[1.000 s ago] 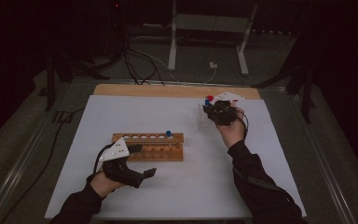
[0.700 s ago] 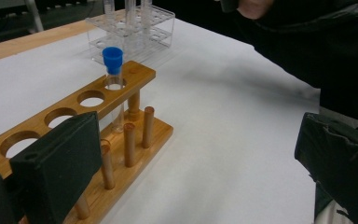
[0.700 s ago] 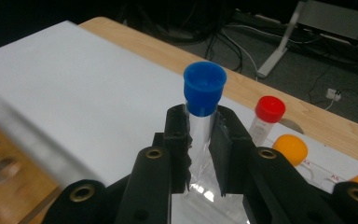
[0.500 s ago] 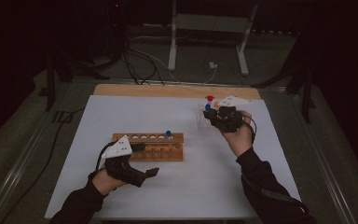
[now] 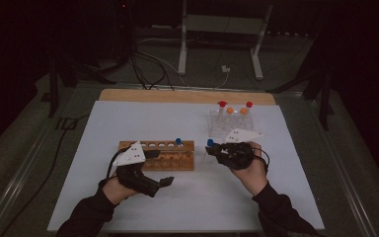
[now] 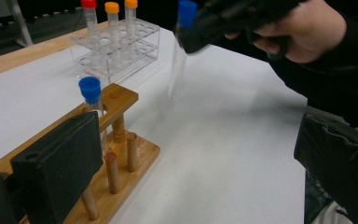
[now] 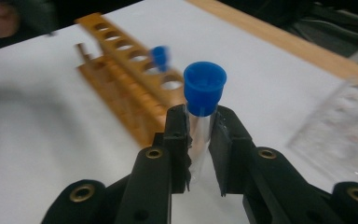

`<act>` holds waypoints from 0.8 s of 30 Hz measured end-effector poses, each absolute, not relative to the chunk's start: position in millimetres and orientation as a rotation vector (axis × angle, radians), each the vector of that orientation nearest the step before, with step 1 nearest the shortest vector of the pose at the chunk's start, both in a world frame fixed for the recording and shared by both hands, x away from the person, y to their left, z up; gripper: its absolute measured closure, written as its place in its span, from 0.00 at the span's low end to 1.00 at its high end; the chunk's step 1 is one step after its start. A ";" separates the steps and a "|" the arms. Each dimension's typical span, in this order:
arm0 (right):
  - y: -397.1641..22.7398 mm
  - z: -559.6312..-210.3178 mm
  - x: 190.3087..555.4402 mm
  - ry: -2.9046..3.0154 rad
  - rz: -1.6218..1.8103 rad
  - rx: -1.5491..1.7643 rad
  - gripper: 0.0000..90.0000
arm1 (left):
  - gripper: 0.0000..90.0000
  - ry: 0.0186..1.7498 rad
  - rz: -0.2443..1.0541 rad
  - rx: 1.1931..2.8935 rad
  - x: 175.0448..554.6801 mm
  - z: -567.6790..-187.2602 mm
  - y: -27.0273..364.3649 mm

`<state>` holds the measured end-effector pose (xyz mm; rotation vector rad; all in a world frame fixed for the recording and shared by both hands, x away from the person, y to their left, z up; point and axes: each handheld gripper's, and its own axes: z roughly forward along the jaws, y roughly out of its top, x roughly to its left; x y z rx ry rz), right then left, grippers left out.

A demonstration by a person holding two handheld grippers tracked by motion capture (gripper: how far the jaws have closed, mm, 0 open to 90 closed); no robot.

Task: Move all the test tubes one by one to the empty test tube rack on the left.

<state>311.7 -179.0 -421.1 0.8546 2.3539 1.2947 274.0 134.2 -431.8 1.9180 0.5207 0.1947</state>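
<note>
My right gripper (image 5: 216, 149) is shut on a clear tube with a blue cap (image 7: 204, 88), held upright above the white mat, just right of the wooden rack (image 5: 164, 159). From the left gripper view, that tube (image 6: 179, 60) hangs blurred under the right gripper (image 6: 200, 32). Another blue-capped tube (image 5: 178, 142) stands in the wooden rack's right end. My left gripper (image 5: 160, 168) is open at the rack's front, one jaw close beside the rack (image 6: 116, 140), nothing between its jaws.
A clear plastic rack (image 5: 218, 129) with red- and orange-capped tubes (image 6: 112, 18) stands at the back right of the white mat (image 5: 128, 123). A wooden strip (image 5: 177, 96) borders the table's far edge. Cables and a stand lie beyond it.
My right gripper has moved from the clear rack leftward and nearer, toward the wooden rack, carrying the blue-capped tube. The left gripper has stayed in place.
</note>
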 end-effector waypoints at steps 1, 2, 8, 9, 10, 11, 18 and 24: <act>-176.9 -422.8 308.0 2.369 1.299 0.845 0.85 | 0.02 0.522 0.195 1.917 274.3 -431.6 133.2; -174.5 -424.6 304.4 2.383 1.298 0.833 0.85 | 0.02 0.518 0.190 1.915 274.4 -431.3 132.0; -160.2 -435.7 286.4 2.457 1.305 0.769 0.85 | 0.02 0.494 0.164 1.897 273.8 -427.9 123.9; -156.9 -437.7 283.4 2.470 1.304 0.757 0.85 | 0.02 0.493 0.160 1.896 273.5 -427.3 122.5; -155.2 -439.0 282.1 2.477 1.302 0.749 0.85 | 0.02 0.482 0.155 1.897 273.3 -426.6 120.5; -152.7 -440.7 280.4 2.490 1.306 0.744 0.85 | 0.02 0.475 0.155 1.899 273.2 -425.9 118.7; -140.1 -445.2 272.5 2.543 1.311 0.698 0.85 | 0.10 0.435 0.150 1.901 274.7 -422.8 106.5; -138.2 -443.3 268.4 2.546 1.314 0.677 0.85 | 0.31 0.409 0.154 1.918 276.3 -425.3 96.9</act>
